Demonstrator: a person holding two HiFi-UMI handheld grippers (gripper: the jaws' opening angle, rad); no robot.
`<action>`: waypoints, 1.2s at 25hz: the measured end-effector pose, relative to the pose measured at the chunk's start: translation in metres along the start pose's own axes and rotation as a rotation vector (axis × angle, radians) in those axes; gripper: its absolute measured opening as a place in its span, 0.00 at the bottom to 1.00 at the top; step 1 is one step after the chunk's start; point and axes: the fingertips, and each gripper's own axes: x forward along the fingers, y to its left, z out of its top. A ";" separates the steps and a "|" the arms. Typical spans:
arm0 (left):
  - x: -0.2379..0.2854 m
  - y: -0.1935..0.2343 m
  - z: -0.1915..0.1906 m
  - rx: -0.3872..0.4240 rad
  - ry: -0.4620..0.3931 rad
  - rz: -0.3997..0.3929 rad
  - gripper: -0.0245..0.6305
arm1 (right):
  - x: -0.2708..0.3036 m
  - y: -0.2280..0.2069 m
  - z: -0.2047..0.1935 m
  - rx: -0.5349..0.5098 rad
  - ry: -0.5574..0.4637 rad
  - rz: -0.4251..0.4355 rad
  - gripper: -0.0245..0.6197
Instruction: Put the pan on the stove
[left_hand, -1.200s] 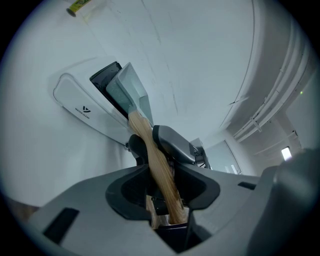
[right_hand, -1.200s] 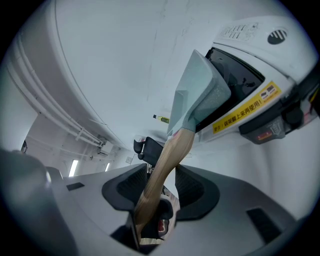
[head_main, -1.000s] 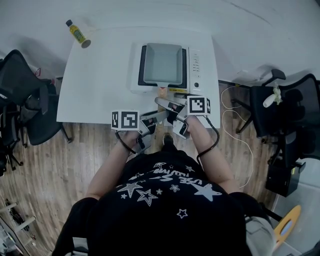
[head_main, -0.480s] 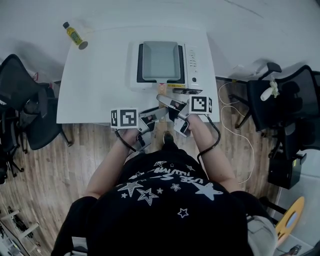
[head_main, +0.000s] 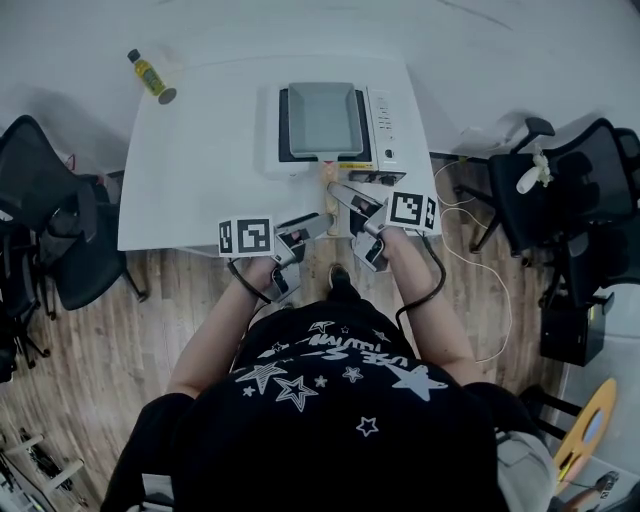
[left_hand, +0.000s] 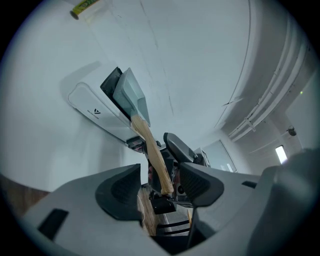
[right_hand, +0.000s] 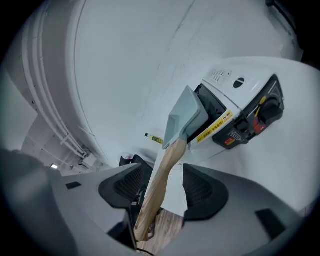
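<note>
- Currently, pan (head_main: 325, 118): grey, rectangular, seated on the stove (head_main: 378, 110); its wooden handle (right_hand: 167, 160) juts out toward the near edge of the tabletop (head_main: 200, 150).
- Left gripper (left_hand: 160, 182): fingers opening, handle between them, pads not pressing on it.
- Right gripper (right_hand: 162, 189): fingers spread wide, handle between them, not clamped.
- Bottle (head_main: 152, 76): yellow, at the far left tabletop corner, well apart from the stove.
</note>
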 end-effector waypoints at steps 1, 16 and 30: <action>-0.004 -0.001 0.001 0.015 -0.002 0.005 0.38 | -0.002 -0.001 0.002 -0.010 -0.023 -0.022 0.39; -0.091 0.011 0.016 0.318 -0.113 0.186 0.35 | -0.039 0.018 -0.013 -0.153 -0.328 -0.227 0.24; -0.115 0.007 0.003 0.552 -0.138 0.252 0.08 | -0.070 0.019 -0.042 -0.331 -0.394 -0.458 0.07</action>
